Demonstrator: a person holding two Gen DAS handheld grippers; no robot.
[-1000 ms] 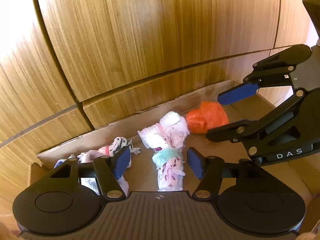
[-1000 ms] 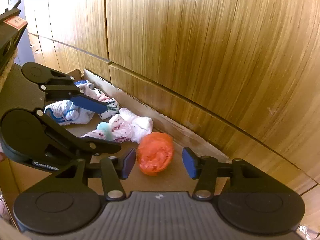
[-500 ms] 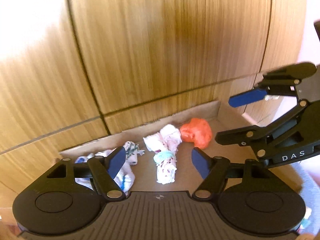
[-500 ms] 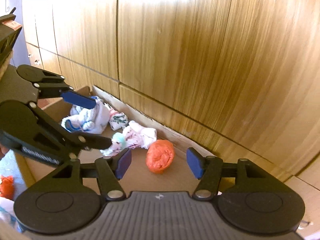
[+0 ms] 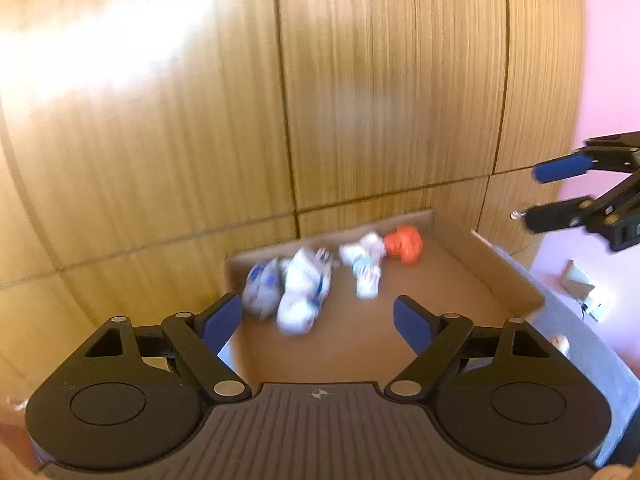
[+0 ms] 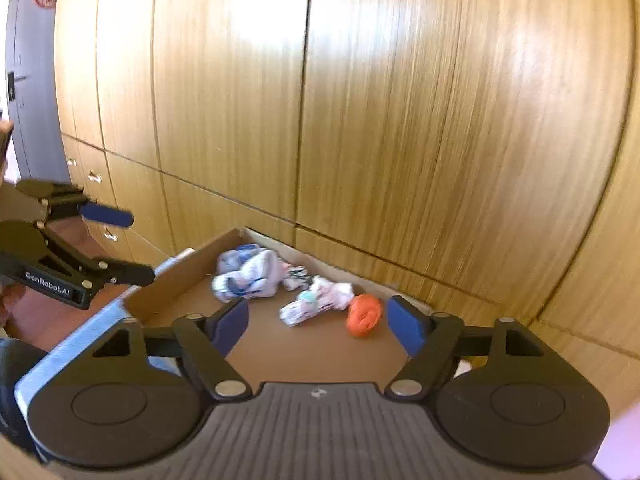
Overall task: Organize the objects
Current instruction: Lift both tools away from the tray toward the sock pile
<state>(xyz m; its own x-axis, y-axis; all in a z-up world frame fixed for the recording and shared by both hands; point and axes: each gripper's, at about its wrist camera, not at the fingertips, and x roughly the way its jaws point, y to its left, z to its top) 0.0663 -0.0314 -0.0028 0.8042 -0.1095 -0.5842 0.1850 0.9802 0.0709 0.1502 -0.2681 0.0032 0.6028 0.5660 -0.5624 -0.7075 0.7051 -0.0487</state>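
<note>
Both grippers hang above a cardboard box (image 5: pixel 516 276) set against wood cabinets (image 6: pixel 400 120). Left gripper (image 5: pixel 318 322) & right gripper (image 6: pixel 318 322): jaws have just been opening, now wide, nothing betw. them. In the box, along the far wall: white/blue sock bundle (image 6: pixel 248 276), pink-print roll (image 6: pixel 316 304), orange ball (image 6: pixel 364 314) just beside the roll. Left view is blurred.

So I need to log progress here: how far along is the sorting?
Done: the orange bundle, the pink-white bundle and the blue-white bundles lie inside the cardboard box. In hand: nothing; left gripper and right gripper are open and empty. Remaining items aren't visible.
</note>
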